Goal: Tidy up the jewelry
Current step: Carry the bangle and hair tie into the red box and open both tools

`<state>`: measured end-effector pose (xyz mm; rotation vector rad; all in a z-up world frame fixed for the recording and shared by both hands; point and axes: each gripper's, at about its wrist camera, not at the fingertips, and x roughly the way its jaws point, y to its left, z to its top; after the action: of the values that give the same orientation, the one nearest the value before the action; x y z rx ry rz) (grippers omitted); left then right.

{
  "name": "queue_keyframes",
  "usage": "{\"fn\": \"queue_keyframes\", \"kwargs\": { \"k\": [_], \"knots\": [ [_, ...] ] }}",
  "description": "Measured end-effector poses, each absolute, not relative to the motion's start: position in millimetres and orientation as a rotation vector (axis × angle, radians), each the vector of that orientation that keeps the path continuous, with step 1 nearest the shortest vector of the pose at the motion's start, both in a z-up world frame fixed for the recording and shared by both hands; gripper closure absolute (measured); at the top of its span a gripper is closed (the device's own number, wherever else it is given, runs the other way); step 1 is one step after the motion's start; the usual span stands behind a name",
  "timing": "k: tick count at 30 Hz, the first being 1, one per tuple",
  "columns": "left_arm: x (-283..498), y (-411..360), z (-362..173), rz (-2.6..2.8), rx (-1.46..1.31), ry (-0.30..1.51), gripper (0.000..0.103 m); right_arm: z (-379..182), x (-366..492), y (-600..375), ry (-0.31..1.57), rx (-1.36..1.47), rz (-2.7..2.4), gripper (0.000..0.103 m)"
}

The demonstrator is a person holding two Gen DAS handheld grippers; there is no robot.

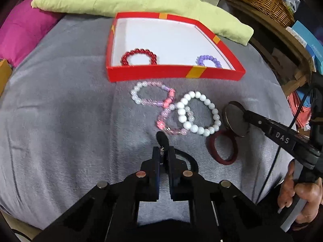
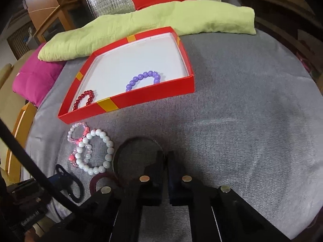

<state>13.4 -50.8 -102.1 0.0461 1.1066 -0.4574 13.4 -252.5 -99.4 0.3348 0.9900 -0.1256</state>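
A: Grey ribbed cloth [image 1: 60, 121] covers the whole work surface, cushions heaped at its far edge. Nearest first. Left gripper [image 1: 164, 151]: jaws together, pinching the black hair tie [image 1: 162, 139] at its upper loop; the rest of the band trails out beside the fingers.

B: Right gripper [image 2: 166, 155] likewise has its jaws together. A thin dark bangle [image 2: 139, 155] stands against its left finger. Gripped, I think, though the pinch itself sits in shadow.

A: From my side a round dark disc fronts the right gripper's tip, and the person's hand [image 1: 300, 197] holds its grip. Neither shows in the right wrist view.

B: Just ahead and left of my fingers: maroon hair tie [image 2: 99, 179], then the white bead bracelet [image 2: 97, 151] overlapping a pink one [image 2: 77, 134].

A: I count two pink loops; yours squeezes them together. Handling: ties are soft, light, will fold, so pinch anywhere on the band. Beaded ones are likely strung on elastic, hard, round and slippery; close across the cord between beads, not on a bead.

B: Farther ahead, the red box [image 2: 153, 92], with the purple bracelet [image 2: 143, 79] and dark red bracelet [image 2: 84, 98] inside near its front wall. Beyond: green cushion [image 2: 141, 22], magenta one at its left end.

A: Wicker basket [image 1: 262, 0] far right, only in my view.
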Motion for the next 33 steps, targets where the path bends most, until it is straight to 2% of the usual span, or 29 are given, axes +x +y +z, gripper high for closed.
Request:
{"fn": "queue_keyframes", "kwargs": {
  "k": [20, 33],
  "knots": [
    [42, -37, -40, -0.419, 0.081, 0.949, 0.095, -63, 20, -265, 0.827, 0.465, -0.079, 0.099],
    [84, -76, -36, -0.448, 0.135, 0.956, 0.095, -60, 78, -266, 0.807, 0.518, -0.063, 0.099]
  ]
}}
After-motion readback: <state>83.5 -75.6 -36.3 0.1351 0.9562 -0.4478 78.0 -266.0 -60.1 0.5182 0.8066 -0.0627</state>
